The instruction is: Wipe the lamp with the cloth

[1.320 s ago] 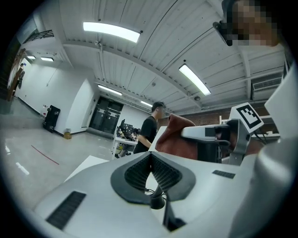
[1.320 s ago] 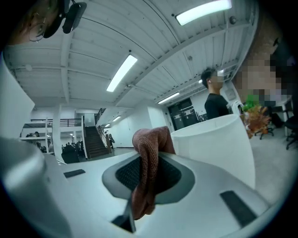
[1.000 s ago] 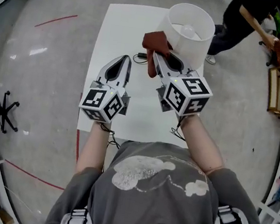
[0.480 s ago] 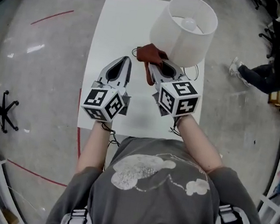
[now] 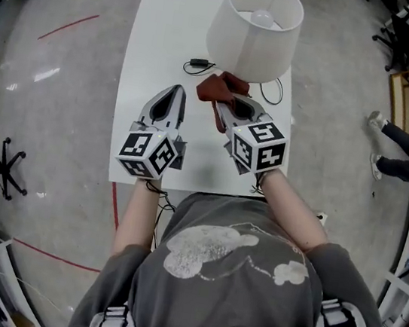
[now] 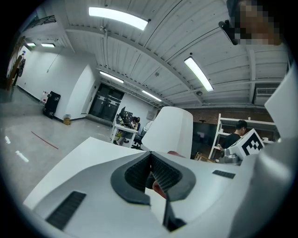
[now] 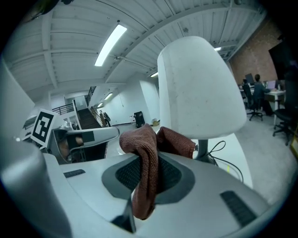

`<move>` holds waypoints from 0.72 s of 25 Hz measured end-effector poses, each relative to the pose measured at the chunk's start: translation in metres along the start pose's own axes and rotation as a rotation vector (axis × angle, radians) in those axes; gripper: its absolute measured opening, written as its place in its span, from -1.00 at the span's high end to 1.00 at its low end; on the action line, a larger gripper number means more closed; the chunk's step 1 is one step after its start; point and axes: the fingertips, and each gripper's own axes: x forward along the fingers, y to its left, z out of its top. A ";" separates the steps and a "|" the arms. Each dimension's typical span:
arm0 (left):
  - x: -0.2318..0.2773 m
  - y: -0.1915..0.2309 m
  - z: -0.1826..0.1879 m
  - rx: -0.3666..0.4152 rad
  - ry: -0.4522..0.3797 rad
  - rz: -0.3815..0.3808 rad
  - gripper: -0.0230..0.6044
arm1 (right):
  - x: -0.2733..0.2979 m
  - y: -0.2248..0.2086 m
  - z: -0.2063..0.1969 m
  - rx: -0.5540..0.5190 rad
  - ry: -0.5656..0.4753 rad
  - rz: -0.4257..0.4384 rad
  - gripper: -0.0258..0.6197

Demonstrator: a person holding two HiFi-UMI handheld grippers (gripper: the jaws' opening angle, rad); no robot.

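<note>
lamp sits at one o'clock from the cloth-loaded right gripper

in the head view the white table (image 5: 161,46) fills the middle, and the lamp (image 5: 255,26) stands upright at its far edge, at twelve o'clock from us. its long axis runs vertically, with the wide white shade (image 7: 200,88) on top and a thin stem below.

the right gripper (image 5: 226,107) points towards the lamp, and its jaws are clenched on the cloth (image 5: 214,90). the right gripper view shows the rust-brown fabric pinched between the pads, with one fold draped back over the jaws and a bunch standing out past the tips. from those tips the shade lies at about one o'clock, very near. the head view does not let us tell whether the cloth touches it. the right gripper view shows a gap between the two.

the left gripper (image 5: 173,95) hangs over the table at nine o'clock from the right one, apart from it and farther from the lamp. its jaws are closed together with nothing between them.

a dark cord (image 5: 199,64) with a small block on it lies on the table at ten o'clock from the cloth, beside the lamp.

we judge the wipe falls to the right gripper: a short push forward and slightly right would lay the cloth on the shade's near wall
</note>
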 end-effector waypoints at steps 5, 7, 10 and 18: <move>0.002 -0.010 -0.012 -0.008 0.026 -0.028 0.90 | -0.024 0.001 -0.008 0.003 -0.009 0.006 0.74; 0.003 -0.017 -0.015 -0.008 0.029 -0.038 0.90 | -0.034 -0.002 -0.011 0.011 -0.009 0.005 0.74; 0.004 -0.024 -0.018 -0.007 0.027 -0.035 0.90 | -0.045 -0.002 -0.014 -0.010 -0.013 0.029 0.74; 0.006 -0.042 -0.022 -0.005 -0.001 0.051 0.90 | -0.058 -0.008 -0.007 -0.089 -0.009 0.153 0.74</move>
